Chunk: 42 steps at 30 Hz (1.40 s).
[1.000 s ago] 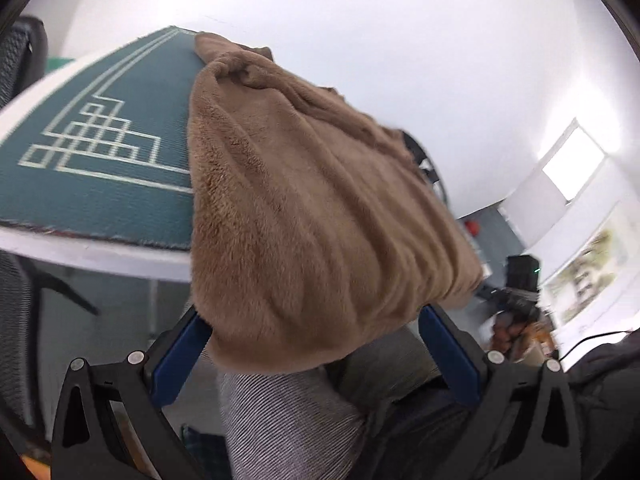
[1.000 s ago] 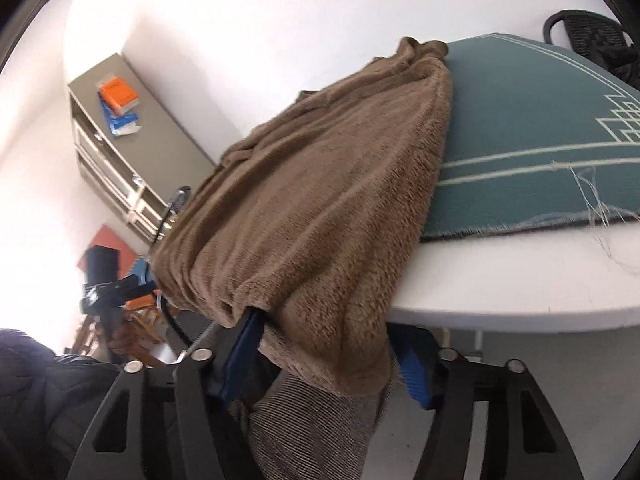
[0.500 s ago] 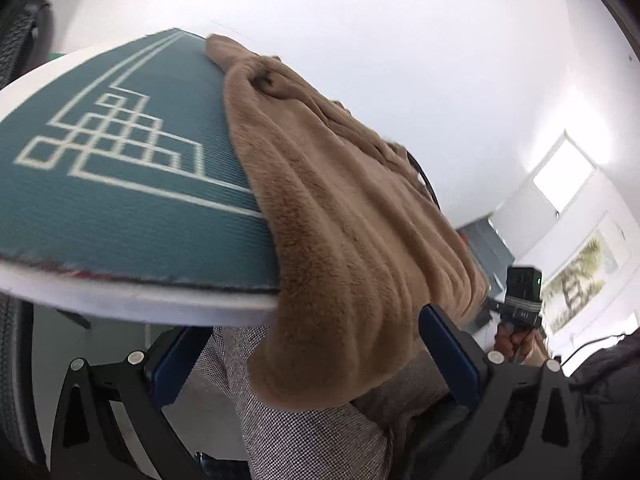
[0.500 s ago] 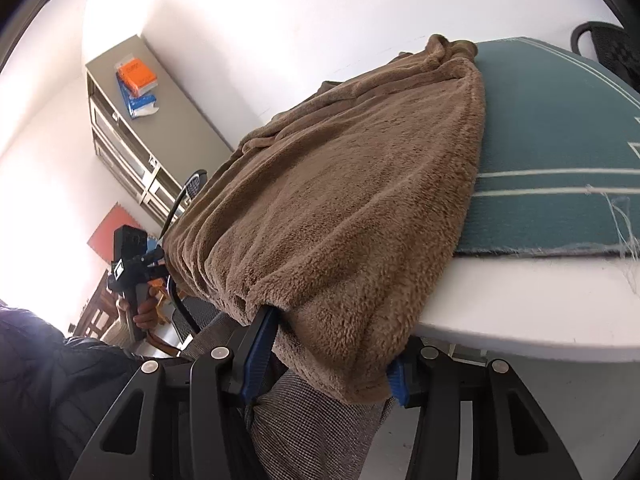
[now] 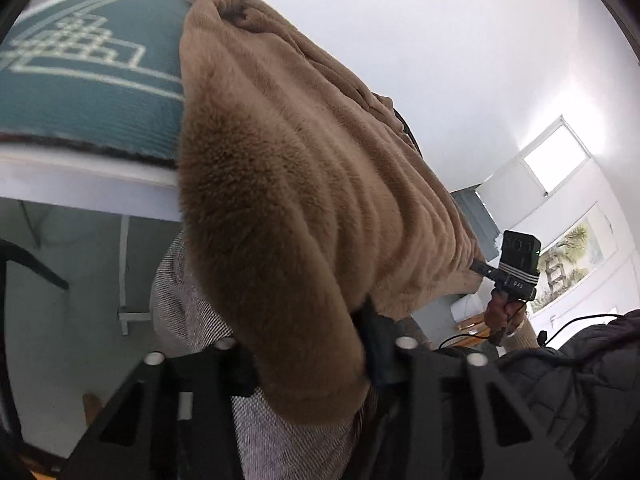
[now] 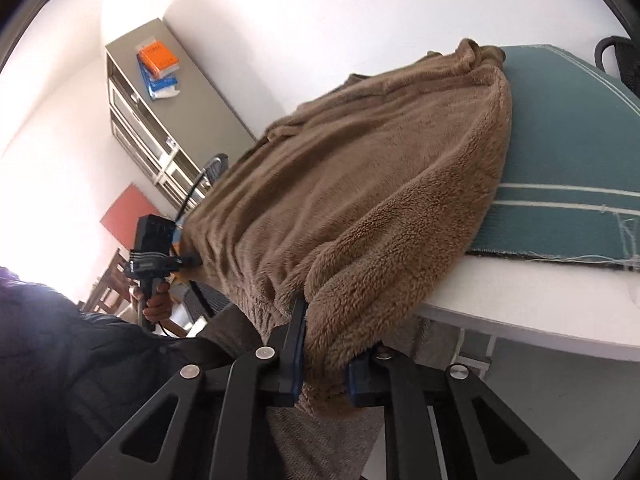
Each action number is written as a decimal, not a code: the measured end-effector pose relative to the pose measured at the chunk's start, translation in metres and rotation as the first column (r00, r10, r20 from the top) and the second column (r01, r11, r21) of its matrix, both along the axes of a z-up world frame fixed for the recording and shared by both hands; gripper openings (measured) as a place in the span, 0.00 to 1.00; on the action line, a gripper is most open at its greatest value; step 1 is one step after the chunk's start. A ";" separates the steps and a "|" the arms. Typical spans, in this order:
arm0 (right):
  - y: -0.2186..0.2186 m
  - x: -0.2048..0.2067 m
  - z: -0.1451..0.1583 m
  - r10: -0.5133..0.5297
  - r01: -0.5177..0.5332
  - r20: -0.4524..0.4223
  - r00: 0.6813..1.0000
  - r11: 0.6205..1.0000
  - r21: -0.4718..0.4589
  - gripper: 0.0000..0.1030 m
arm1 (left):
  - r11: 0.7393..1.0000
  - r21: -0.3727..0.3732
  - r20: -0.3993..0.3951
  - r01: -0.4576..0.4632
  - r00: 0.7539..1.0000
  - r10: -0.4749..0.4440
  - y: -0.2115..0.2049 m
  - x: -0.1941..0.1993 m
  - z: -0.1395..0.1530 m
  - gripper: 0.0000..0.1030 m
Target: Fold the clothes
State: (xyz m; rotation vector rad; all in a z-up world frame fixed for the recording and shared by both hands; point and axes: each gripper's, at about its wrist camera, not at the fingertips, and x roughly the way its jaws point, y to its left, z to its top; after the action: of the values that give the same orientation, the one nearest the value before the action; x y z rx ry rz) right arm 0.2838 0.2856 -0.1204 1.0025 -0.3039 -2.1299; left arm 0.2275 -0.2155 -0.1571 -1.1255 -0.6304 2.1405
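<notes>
Both grippers, left (image 5: 308, 364) closing and right (image 6: 322, 350) clamped, pinch your fluffy brown fleece garment's (image 6: 360, 184) hem; lift both corners evenly.

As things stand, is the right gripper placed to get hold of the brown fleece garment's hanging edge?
Probably yes. The right gripper already has the brown fleece garment bunched between its blue pads, apparently clamped. That edge hangs off the white table, with nothing blocking it.
</notes>
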 end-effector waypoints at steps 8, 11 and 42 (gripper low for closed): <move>-0.002 0.001 0.033 0.026 -0.030 -0.054 0.998 0.997 -0.069 0.15 | 0.999 0.040 -0.104 0.005 0.995 -0.001 0.009 -0.002 0.048 0.24; -0.003 -0.004 0.049 0.016 -0.028 -0.096 0.995 0.992 -0.125 0.15 | 0.994 0.107 -0.166 -0.027 0.985 0.045 0.001 -0.008 0.071 0.24; 0.000 -0.155 0.197 -0.284 0.250 -0.299 0.911 0.957 -0.147 0.15 | 0.946 0.212 -0.196 -0.245 0.938 0.287 -0.047 -0.168 0.215 0.24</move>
State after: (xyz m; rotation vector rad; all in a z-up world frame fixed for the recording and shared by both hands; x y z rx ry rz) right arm 0.1285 0.2855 0.0771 0.5669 -0.4080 -2.4525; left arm 0.0597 -0.2629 0.0579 -0.7160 -0.8974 2.3370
